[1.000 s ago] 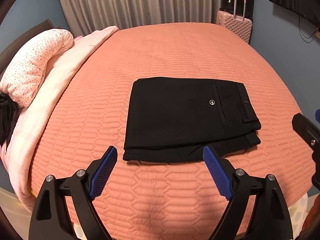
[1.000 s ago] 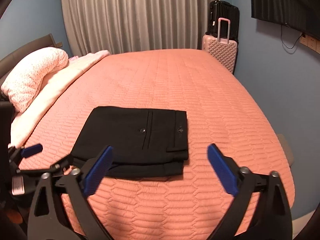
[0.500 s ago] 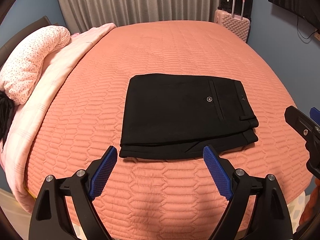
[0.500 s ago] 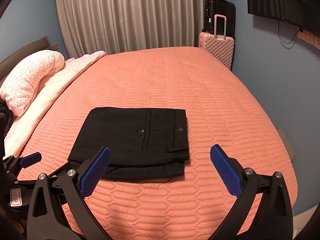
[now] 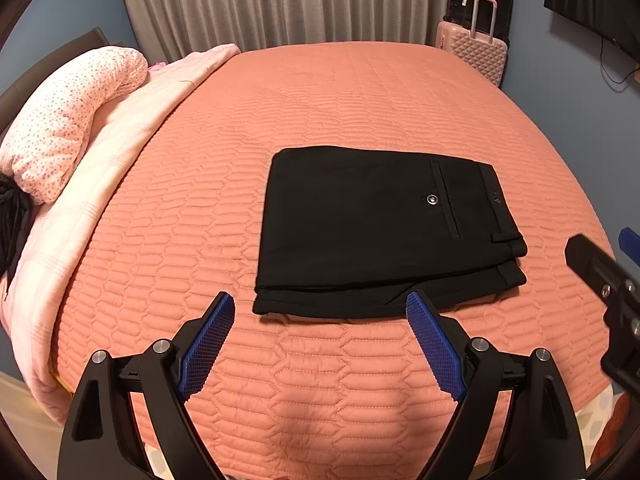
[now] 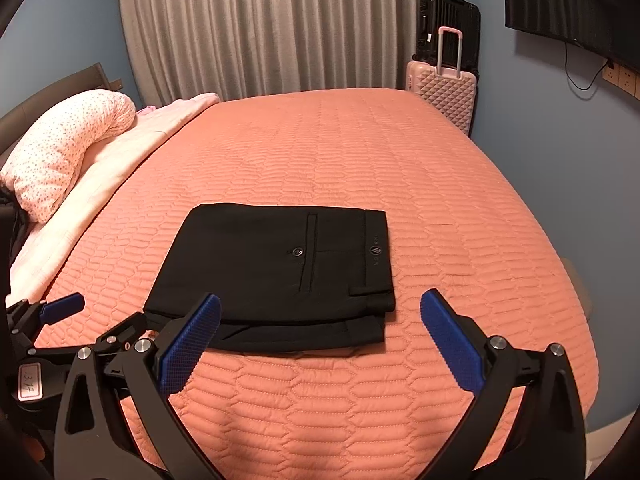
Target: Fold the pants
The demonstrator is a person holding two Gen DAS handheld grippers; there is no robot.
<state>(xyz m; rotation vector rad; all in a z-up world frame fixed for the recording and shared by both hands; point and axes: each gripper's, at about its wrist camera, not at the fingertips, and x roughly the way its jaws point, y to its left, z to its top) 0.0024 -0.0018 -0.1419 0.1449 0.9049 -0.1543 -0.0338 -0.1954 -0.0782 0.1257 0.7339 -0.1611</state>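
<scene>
Now the folded black twill pants (image 5: 380, 232) lie at twelve o'clock (long axis crosswise) beyond the left gripper (image 5: 320, 312) and right gripper (image 6: 318, 312), both spread wide and empty.

- Bed (image 6: 460, 208): covered by a salmon quilted bedspread.
- Pants (image 6: 276, 264): black, folded into a flat rectangle, lying near the front edge of the bed.
- Pillow (image 6: 68, 148): dotted, at the left side.
- Blanket (image 6: 132, 148): pale pink, lying beside the pillow.

Folded pants (image 5: 372, 228) on bed (image 5: 320, 100), pillow (image 5: 68, 120) left, suitcase (image 5: 476, 50) behind
</scene>
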